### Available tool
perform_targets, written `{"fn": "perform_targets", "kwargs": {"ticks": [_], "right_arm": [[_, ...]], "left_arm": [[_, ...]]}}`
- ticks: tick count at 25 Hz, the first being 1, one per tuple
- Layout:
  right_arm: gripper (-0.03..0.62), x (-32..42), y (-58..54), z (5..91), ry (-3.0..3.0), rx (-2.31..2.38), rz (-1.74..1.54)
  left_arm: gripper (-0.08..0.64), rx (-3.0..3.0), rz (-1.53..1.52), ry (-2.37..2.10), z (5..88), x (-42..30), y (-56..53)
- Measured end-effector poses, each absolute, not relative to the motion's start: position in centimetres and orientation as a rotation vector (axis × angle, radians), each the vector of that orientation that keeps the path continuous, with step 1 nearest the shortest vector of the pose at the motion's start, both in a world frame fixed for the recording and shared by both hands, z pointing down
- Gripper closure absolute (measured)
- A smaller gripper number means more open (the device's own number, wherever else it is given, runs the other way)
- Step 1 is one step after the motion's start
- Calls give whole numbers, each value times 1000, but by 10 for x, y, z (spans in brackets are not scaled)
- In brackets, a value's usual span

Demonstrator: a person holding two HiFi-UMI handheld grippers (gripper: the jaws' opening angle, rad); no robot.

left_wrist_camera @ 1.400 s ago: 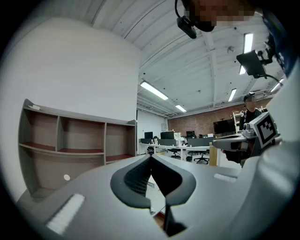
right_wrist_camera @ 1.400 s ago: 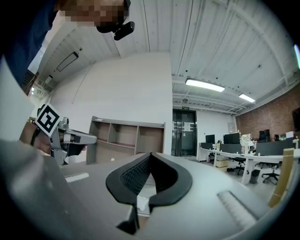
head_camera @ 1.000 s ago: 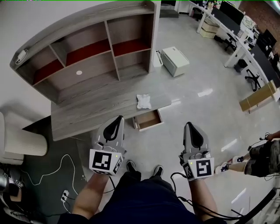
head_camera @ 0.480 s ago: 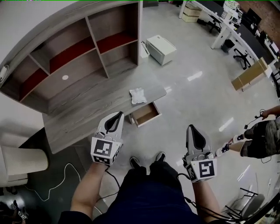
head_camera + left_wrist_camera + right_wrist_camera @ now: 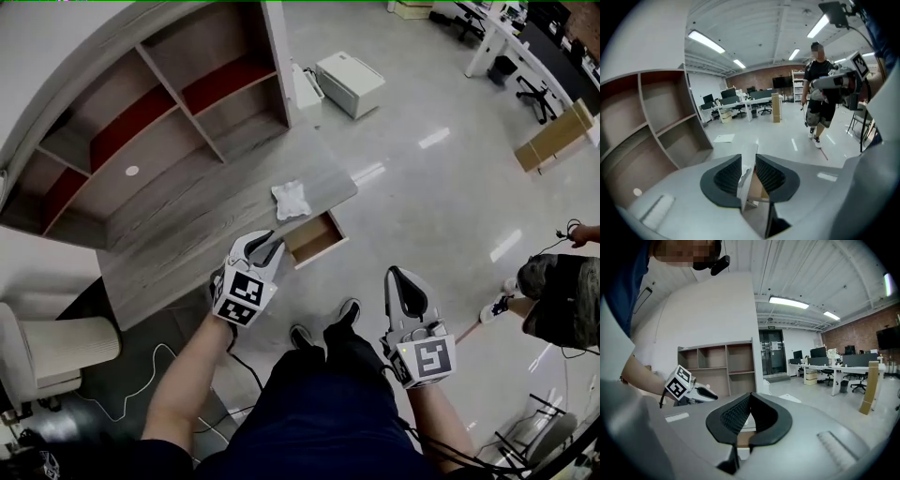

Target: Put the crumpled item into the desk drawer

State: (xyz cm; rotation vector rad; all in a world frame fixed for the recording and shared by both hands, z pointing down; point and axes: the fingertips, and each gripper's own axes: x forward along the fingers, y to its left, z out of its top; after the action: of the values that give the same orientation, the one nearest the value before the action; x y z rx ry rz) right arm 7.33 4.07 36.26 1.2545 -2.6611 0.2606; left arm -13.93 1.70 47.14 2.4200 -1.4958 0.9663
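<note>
Desk (image 5: 169,244), drawer (image 5: 317,239) open under its corner. Left gripper (image 5: 271,240) at desk edge, jaws slightly apart, empty; right gripper (image 5: 399,275) closed tip-to-tip, empty (bystander (image 5: 819,89) whole in left gripper view, legs only in head view). Crumpled item (image 5: 291,199) on desktop near that corner.

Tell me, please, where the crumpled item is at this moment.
In the head view, the crumpled item lies on the desk top near its right end, just beyond the open drawer and slightly ahead of the left gripper.
</note>
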Motion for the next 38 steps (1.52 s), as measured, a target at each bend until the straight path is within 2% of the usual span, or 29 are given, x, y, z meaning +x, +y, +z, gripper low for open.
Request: {"fn": "perform_targets", "kwargs": {"ticks": [5, 15, 22, 31, 34, 38], "right_arm": [[586, 87, 9, 380, -2662, 1190, 337], [586, 115, -34, 410, -2572, 1261, 422], [586, 116, -22, 427, -2474, 1341, 467], [586, 120, -9, 438, -2420, 1421, 499], [586, 114, -7, 440, -2421, 1412, 507], [586, 109, -6, 440, -2430, 1388, 508]], "left_arm": [[492, 2336, 1258, -1462, 526, -142, -12], [492, 2200, 1604, -1250, 623, -160, -48], [492, 2113, 1648, -1186, 673, -176, -67], [495, 2093, 1640, -1142, 684, -174, -67], [543, 2083, 1594, -1160, 681, -171, -68], [552, 2068, 1527, -1206, 675, -167, -69]]}}
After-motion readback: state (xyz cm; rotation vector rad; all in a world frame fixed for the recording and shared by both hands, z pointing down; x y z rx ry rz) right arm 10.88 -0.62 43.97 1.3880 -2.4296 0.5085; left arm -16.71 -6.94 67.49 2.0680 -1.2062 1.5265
